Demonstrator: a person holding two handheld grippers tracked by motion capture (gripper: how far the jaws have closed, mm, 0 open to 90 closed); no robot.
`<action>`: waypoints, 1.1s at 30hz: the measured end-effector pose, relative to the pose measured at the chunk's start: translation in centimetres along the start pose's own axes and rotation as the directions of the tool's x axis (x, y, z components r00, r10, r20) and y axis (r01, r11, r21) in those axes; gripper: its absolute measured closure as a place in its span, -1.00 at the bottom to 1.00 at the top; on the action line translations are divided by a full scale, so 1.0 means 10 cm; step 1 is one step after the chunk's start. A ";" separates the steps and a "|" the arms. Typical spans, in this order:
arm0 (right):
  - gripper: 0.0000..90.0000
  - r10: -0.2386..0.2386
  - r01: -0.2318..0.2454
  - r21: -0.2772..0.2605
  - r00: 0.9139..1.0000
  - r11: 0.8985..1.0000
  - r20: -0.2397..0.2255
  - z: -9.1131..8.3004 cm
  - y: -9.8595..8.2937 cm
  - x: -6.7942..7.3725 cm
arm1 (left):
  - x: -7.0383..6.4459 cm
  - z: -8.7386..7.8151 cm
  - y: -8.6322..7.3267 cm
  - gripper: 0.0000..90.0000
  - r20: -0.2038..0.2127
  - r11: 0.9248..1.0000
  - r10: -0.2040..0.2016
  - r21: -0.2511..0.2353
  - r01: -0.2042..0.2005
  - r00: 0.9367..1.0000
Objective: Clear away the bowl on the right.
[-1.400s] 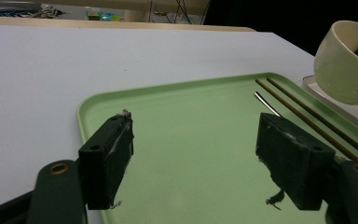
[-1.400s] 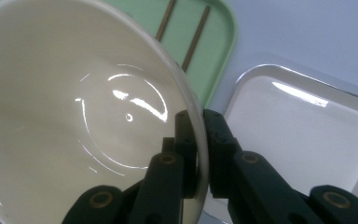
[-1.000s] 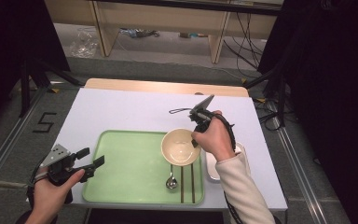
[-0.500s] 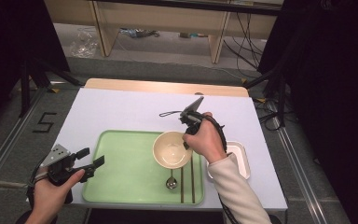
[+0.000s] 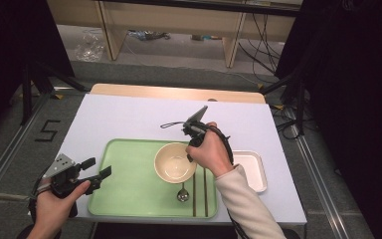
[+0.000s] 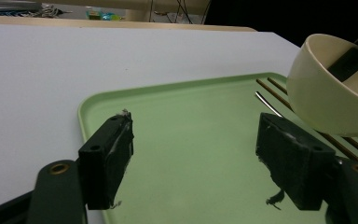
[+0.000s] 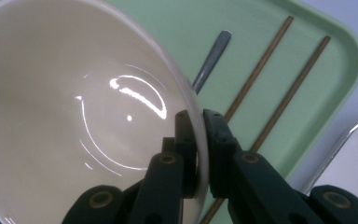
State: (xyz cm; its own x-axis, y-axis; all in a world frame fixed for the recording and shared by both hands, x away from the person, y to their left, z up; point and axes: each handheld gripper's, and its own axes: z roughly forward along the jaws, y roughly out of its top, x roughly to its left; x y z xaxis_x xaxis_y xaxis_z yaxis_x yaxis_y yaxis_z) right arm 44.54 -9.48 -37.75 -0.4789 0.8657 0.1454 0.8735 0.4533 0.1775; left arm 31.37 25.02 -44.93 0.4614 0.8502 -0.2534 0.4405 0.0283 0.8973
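A cream bowl (image 5: 174,163) hangs tilted above the green tray (image 5: 129,181), held by its right rim. My right gripper (image 5: 191,147) is shut on that rim (image 7: 199,135), one jaw inside the bowl (image 7: 74,112) and one outside. A metal spoon (image 5: 182,194) and two brown chopsticks (image 5: 199,191) lie on the tray's right part, below the bowl. My left gripper (image 5: 95,168) stands open at the tray's left edge with nothing between its fingers (image 6: 109,158). From the left gripper view the bowl (image 6: 328,88) floats over the chopsticks (image 6: 279,91).
A small white rectangular dish (image 5: 251,170) sits on the white table (image 5: 129,119) just right of the tray. A wooden strip (image 5: 179,93) runs along the table's far edge. Dark stands and cables crowd the floor beyond.
My right gripper has carried the bowl leftward over the tray, away from the white dish. The left gripper has stayed in place, open.
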 end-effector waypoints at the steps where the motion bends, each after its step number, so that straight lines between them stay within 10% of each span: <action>1: 0.91 0.002 -0.002 -0.002 1.000 1.000 -0.006 0.01 0.00 0.01 | 0.00 0.00 0.00 -0.40 -0.005 1.000 0.002 0.002 -0.002 1.000; 33: 0.91 -0.032 0.032 0.000 0.998 0.999 -0.049 0.27 0.03 0.22 | 0.00 -0.01 0.00 -0.40 -0.005 1.000 0.003 0.004 -0.003 1.000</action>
State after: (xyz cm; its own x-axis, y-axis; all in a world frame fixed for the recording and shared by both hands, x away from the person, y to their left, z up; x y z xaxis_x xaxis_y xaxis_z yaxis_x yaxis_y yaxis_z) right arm 44.02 -6.85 -39.99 -0.5102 0.8395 0.1870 0.8577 0.4807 0.1822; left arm 31.33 25.07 -44.89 0.4588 0.8531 -0.2485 0.4420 0.0236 0.8967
